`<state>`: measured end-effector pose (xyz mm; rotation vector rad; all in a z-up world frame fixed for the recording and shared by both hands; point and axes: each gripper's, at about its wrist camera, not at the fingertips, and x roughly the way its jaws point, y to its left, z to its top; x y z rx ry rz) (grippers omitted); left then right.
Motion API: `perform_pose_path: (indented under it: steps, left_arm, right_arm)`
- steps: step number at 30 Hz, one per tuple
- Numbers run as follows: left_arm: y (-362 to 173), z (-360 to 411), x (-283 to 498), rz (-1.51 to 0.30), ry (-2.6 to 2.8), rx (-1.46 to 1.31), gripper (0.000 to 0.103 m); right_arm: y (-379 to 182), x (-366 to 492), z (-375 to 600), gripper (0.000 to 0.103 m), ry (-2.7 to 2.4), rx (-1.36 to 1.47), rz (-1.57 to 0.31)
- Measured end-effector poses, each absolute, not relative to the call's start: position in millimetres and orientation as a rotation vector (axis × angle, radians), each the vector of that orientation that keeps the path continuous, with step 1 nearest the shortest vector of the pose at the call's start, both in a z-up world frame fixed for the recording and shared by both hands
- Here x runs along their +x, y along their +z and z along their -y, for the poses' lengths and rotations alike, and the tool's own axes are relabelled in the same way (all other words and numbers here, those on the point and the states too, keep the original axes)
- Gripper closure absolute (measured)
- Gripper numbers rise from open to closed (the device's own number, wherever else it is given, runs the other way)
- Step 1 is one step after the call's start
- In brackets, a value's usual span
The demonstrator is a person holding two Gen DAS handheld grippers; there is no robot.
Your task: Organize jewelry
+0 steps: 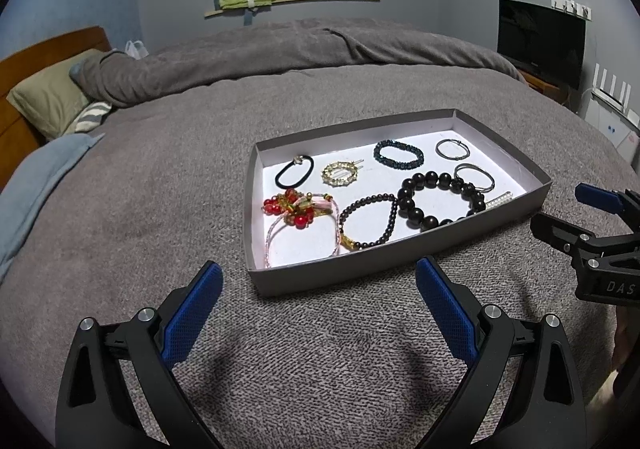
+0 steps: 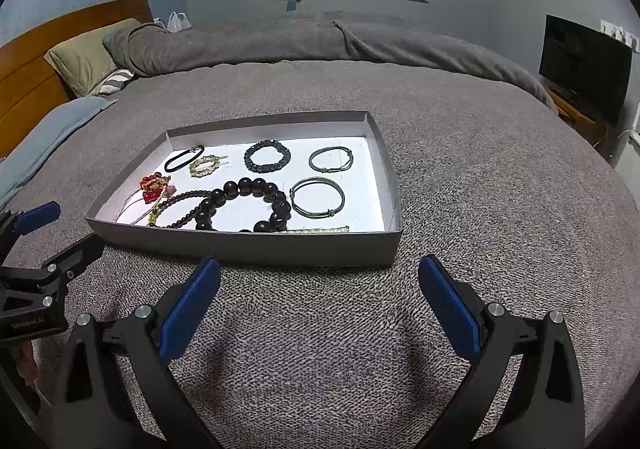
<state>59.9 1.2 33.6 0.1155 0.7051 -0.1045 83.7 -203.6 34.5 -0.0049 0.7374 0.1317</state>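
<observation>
- Nearest each camera, over the grey bedspread (image 1: 320,349), the left gripper (image 1: 320,289) and right gripper (image 2: 320,285) hover level with jaws spread wide, holding nothing, likely poised to pick.
- At 12 o'clock, the shallow grey tray (image 2: 248,247) lies flat, keeping pieces apart.
- Inside it, the large dark bead bracelet (image 1: 438,201) lies near the front wall, the silver bangle (image 2: 318,197) at its 3 o'clock and the black hair tie (image 1: 294,171) farther back.

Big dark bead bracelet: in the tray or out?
In. The big dark bead bracelet lies flat on the white floor of the grey tray, inside its near wall. Neither claw touches it.
</observation>
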Motion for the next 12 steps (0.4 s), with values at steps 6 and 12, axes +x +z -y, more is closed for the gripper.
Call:
perform_pose_path:
  steps: [6, 12]
  left_arm:
    - [33.1, -1.3, 60.8, -0.713, -0.115, 0.11, 0.007]
    - [34.9, -3.9, 62.1, -0.722, -0.112, 0.126, 0.007]
  right_arm:
    - [34.6, 84.1, 203.9, 0.005, 0.131, -0.005, -0.737]
    - [35.5, 85.4, 210.9, 0.005, 0.121, 0.006, -0.729]
